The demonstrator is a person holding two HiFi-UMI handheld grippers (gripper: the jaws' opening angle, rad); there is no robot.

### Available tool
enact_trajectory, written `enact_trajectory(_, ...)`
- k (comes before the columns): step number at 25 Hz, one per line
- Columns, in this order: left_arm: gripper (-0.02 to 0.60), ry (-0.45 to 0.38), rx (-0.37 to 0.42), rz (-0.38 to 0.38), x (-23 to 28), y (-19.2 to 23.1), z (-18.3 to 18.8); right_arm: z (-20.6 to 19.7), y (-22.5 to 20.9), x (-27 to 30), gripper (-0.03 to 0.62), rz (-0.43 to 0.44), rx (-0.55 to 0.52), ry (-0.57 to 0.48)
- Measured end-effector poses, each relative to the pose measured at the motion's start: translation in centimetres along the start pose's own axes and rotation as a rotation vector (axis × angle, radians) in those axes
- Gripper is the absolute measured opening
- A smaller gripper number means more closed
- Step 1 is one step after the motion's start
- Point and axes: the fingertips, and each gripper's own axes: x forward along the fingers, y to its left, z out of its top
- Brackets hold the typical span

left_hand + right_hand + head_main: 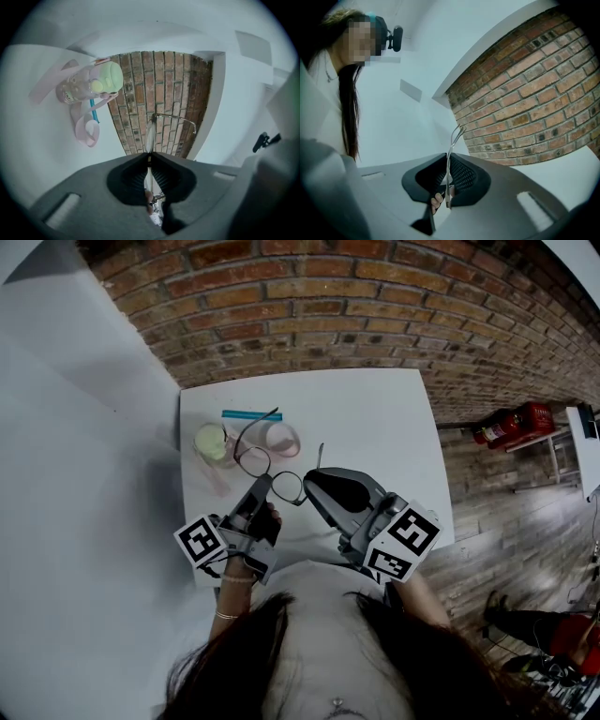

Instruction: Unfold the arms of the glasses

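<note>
Head view: the glasses [253, 462] are held up over the near-left part of the white table [375, 418], between the two grippers. The left gripper [263, 484] comes from the near-left corner and is closed on the frame, between the two lenses. The right gripper [311, 480] sits just beside it, toward the near edge. Its jaws are pressed on one arm, whose thin end sticks up past them. The other arm curves away toward the far edge. A bottle [211, 442] with a green lid stands near the left edge, and its pink strap [284, 437] loops out beside it under the glasses. A blue strip [251, 415] lies behind the bottle, toward the far-left corner. Past the table's right edge, a red extinguisher [514, 425] is on the floor by the brick wall [328, 306].

Left gripper view: the left gripper [149, 157] has its jaws together on the glasses [150, 135]. One lens shows edge-on just above them, and an arm reaches off to the right. The bottle [93, 82], strap [86, 130] and blue strip [95, 112] are at the upper left on the table [42, 140].

Right gripper view: the right gripper [449, 161] has its jaws clamped on the thin metal arm of the glasses [456, 136], which runs up between them and bends at its tip. A fingertip [436, 202] shows below the jaws. The person is at the left and the wall [534, 93] at the right.
</note>
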Motion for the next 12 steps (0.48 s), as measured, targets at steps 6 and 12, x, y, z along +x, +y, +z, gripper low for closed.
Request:
enact_trajectory(6, 0.021, -0.017, -0.022, -0.009, -0.14, 0.01, 0.37, 0.2, 0.09, -0.13, 0.026, 0.005, -0.001, -0.008)
enact_trajectory(12, 0.021, -0.035, -0.062, -0.015, -0.3, 0.24, 0.62, 0.19, 0.12, -0.19, 0.023, 0.002, -0.005, -0.008)
